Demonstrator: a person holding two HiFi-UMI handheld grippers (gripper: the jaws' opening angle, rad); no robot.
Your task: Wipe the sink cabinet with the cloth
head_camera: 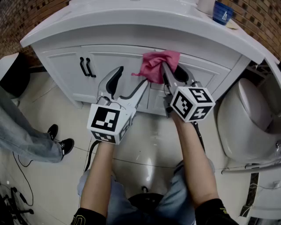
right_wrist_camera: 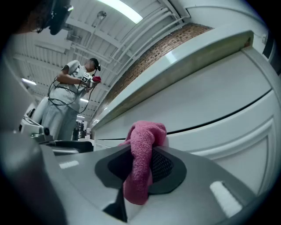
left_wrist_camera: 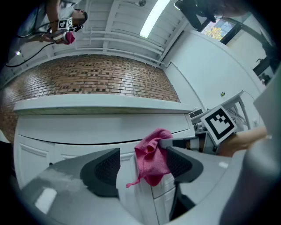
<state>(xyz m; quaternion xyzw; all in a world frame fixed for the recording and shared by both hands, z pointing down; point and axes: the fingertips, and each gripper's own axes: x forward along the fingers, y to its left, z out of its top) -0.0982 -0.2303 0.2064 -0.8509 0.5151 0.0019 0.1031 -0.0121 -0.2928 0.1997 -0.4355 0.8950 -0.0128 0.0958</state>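
Note:
A white sink cabinet [head_camera: 109,61] with panelled doors fills the upper head view, also seen close in the left gripper view as the cabinet front [left_wrist_camera: 79,132] and in the right gripper view as the cabinet front [right_wrist_camera: 219,110]. A pink cloth [head_camera: 157,65] is pressed against the upper door front. My right gripper [head_camera: 167,70] is shut on the pink cloth [right_wrist_camera: 141,162], which hangs out between its jaws. My left gripper [head_camera: 131,83] is open just left of the cloth [left_wrist_camera: 152,158], its jaws apart with nothing between them.
Black door handles [head_camera: 85,67] sit on the left door. A blue cup [head_camera: 222,12] stands on the countertop. A white toilet [head_camera: 246,123] is at the right. A bystander's legs and black shoes [head_camera: 59,140] are at the left, with cables on the tiled floor.

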